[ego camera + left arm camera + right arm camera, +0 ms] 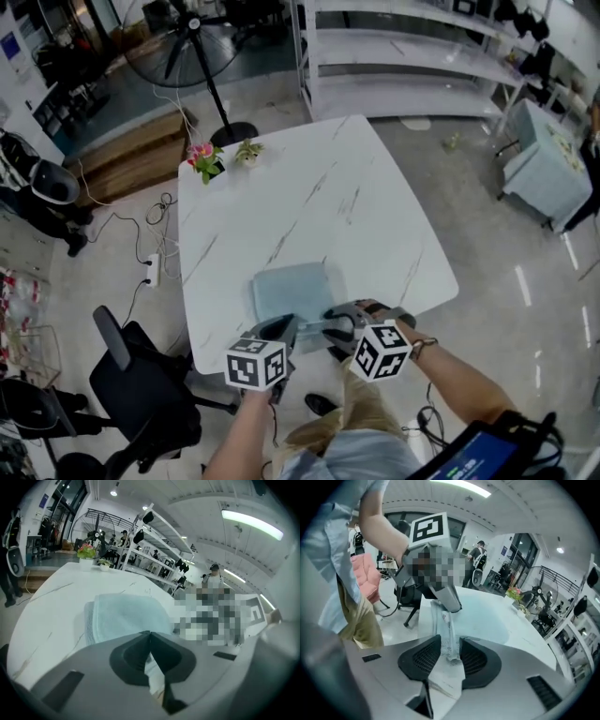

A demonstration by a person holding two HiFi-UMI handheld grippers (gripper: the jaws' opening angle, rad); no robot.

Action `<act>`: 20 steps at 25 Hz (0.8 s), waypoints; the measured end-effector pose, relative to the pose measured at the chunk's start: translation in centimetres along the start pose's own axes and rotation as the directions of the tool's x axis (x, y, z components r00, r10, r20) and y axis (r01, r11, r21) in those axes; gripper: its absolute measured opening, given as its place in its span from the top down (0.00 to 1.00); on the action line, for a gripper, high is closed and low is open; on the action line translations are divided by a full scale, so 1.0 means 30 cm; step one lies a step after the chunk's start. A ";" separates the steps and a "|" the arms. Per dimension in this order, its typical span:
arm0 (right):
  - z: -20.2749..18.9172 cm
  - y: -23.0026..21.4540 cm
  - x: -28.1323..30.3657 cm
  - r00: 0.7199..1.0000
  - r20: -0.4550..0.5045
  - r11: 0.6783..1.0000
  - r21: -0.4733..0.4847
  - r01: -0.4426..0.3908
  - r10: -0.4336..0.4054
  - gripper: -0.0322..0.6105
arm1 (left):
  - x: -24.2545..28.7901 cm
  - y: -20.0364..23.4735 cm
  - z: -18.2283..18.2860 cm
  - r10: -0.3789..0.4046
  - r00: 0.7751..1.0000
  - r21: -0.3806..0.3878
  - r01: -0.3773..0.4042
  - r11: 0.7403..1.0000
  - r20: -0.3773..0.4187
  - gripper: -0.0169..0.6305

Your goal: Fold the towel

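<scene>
Tabletop (pixel 319 187): white, marble-veined. Its near edge is partly covered by both grippers and the person's forearms.

Towel (pixel 291 291): pale blue, lying folded and flat at the near edge of the tabletop, roughly midway along that edge. Its nearest border is lifted off the tabletop as a narrow strip. In the head view this strip is largely hidden behind the two marker cubes.

Left tongs (pixel 150 633): closed, tips meeting. The left gripper view shows only a sliver of pale material below the tips, so the grip is hard to read there. The right gripper view shows these tips clamped on the lifted strip just over the near edge of the tabletop.

Right tongs (pixel 450 653): partly apart, also at the near edge of the tabletop. The towel strip runs between the two ribbed pads. No firm pinch on it can be made out.

Two small potted plants (pixel 225 156) stand at the far left corner of the tabletop. A black chair (pixel 141 384) is on the floor off the near left corner, cut off by the frame. A mosaic patch covers part of both gripper views.
</scene>
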State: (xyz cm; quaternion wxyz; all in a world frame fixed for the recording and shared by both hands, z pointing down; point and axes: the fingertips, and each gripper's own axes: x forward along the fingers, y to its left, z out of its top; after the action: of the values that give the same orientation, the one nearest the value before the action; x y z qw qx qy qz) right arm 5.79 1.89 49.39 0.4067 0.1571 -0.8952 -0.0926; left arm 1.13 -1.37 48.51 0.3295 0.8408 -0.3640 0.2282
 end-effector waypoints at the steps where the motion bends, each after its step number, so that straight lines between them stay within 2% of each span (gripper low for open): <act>1: 0.011 -0.005 -0.029 1.000 0.017 0.999 0.033 0.008 -0.009 0.71 | -0.021 -0.009 0.013 -0.006 1.000 0.003 0.006 1.000 0.026 0.96; 5: 0.090 -0.037 -0.182 0.986 0.132 0.977 0.204 0.070 -0.098 0.68 | -0.151 -0.051 0.069 0.004 0.989 0.026 -0.007 1.000 0.145 0.96; 7: 0.144 -0.058 -0.269 0.967 0.194 0.946 0.307 0.102 -0.167 0.68 | -0.251 -0.084 0.131 0.035 0.971 0.043 -0.047 0.998 0.238 0.96; 8: 0.178 -0.076 -0.314 0.953 0.221 0.927 0.355 0.121 -0.209 0.69 | -0.308 -0.106 0.174 0.054 0.954 0.051 -0.072 0.996 0.294 0.96; 10: 0.258 -0.120 -0.406 0.915 0.273 0.889 0.429 0.159 -0.295 0.70 | -0.429 -0.159 0.266 0.100 0.908 0.066 -0.139 0.988 0.407 0.96; 14: 0.430 -0.209 -0.600 0.814 0.363 0.829 0.508 0.235 -0.453 0.72 | -0.668 -0.295 0.434 0.183 0.781 0.068 -0.278 0.958 0.598 0.96; 16: 0.503 -0.229 -0.688 0.766 0.401 0.805 0.540 0.245 -0.502 0.74 | -0.765 -0.363 0.490 0.220 0.720 0.047 -0.331 0.942 0.659 0.96; 18: 0.555 -0.218 -0.759 0.734 0.435 0.793 0.565 0.229 -0.522 0.76 | -0.835 -0.428 0.517 0.251 0.665 0.037 -0.387 0.921 0.704 0.96; 20: 0.582 -0.195 -0.808 0.710 0.458 0.790 0.568 0.230 -0.535 0.81 | -0.871 -0.480 0.524 0.277 0.619 0.032 -0.439 0.898 0.735 0.96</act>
State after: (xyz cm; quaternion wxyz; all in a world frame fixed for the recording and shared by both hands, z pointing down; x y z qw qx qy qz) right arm 8.81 5.73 19.33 0.0230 0.4017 -0.9155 -0.0018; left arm -2.13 6.83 15.96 0.0195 0.8014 -0.5975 -0.0177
